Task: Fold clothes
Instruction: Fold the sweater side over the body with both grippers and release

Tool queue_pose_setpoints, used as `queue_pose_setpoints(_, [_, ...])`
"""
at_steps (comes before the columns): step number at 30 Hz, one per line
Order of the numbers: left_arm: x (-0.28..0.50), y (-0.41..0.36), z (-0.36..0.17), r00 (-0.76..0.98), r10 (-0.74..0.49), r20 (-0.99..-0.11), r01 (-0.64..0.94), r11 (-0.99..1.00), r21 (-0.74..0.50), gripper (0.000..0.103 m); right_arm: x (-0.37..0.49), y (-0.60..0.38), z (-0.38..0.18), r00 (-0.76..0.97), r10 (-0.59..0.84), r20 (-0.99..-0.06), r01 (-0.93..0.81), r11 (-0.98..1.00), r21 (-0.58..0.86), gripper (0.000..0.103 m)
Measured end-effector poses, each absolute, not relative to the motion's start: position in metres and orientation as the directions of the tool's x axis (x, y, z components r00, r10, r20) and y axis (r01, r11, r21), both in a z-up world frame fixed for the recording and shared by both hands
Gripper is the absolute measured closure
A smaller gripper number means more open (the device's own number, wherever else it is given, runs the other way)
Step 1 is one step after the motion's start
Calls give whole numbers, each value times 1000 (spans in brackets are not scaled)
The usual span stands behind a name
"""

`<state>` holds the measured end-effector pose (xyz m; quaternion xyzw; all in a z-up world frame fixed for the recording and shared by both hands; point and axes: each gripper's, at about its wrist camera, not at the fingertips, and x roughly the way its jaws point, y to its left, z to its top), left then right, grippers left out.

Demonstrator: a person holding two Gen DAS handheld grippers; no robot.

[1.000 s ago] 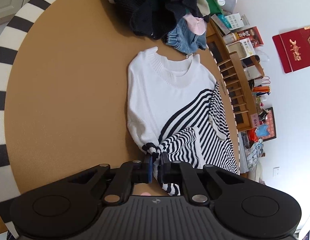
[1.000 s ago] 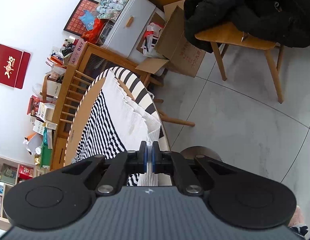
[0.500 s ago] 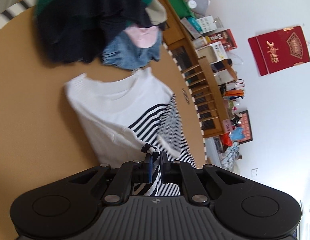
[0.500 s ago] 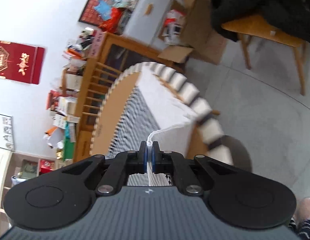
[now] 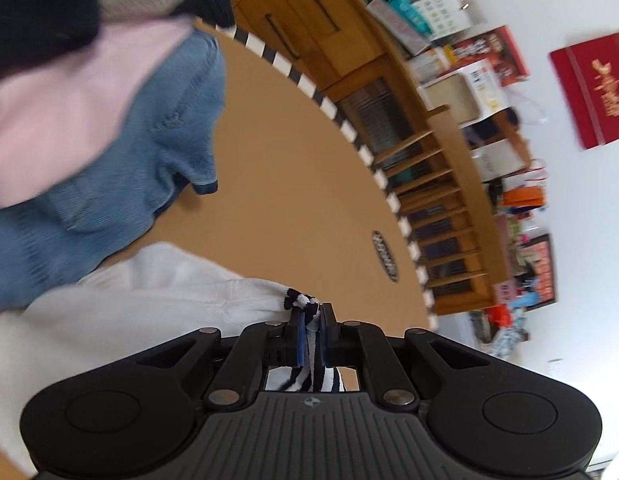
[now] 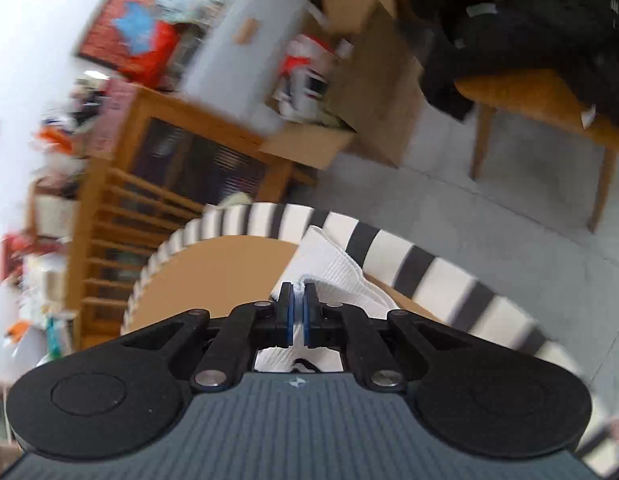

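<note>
A white knit sweater [image 5: 121, 304] with black stripes lies on the round brown table [image 5: 293, 168]. My left gripper [image 5: 312, 316] is shut on its striped cuff, which bunches between the blue pads. In the right wrist view my right gripper [image 6: 298, 298] is shut on a white ribbed edge of the same sweater [image 6: 333, 272], which lies folded near the table's striped rim [image 6: 393, 252]. Most of the sweater is hidden under both gripper bodies.
A heap of clothes lies at the upper left of the table, with a blue denim piece [image 5: 125, 160] and a pink one [image 5: 69, 100]. A wooden cabinet [image 5: 437, 184] stands beyond the rim. A wooden chair [image 6: 549, 120] with dark clothing and cardboard boxes [image 6: 349, 92] are on the grey floor.
Both grippers have swept across the table, pulling the sweater with them. The left one now sits close to the clothes heap; the sweater's striped body has dropped out of sight. Both frames are motion-blurred.
</note>
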<state>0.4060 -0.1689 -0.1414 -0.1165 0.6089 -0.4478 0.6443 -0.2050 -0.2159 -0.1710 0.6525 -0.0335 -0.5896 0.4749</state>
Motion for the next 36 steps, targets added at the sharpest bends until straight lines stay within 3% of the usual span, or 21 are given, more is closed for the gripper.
queue_pose_setpoints(7, [407,-200,-172,-167,-699,-695,476,561,-678,95,-186,-247,-185,255,-632,-732,572,-512,641,98])
queue_pose_setpoints(13, [413,-206,-183,-182,-724,-666,420,555,-718,95,-188,-258,-197,233,-618,-751,497,-588,638,97])
queue_pose_setpoints(18, [419,-214,-177,-151,-751,-643,429,536,-727,79,-187,-268,-182,200,-650,-733,543,-549,635,64])
queue_pose_setpoints(22, [415,-208,-144,-73,-796,-601,573,460,-679,64,-169,-269,-151,217,-681,-699,759,-333,559,66])
queue_pose_setpoints(25, [401,-192,-124,-48,-816,-576,659,408,-632,62,-136,-265,-142,293,-640,-711,895,-79,439,81])
queue_pose_setpoints(29, [377,-162,-131,-66,-789,-611,666,421,-616,62,-105,-263,-162,342,-541,-768,927,60,370,86])
queue_pose_setpoints(36, [320,-145,-146,-43,-759,-649,755,401,-519,62,-98,-266,-186,340,-508,-792,940,164,299,88])
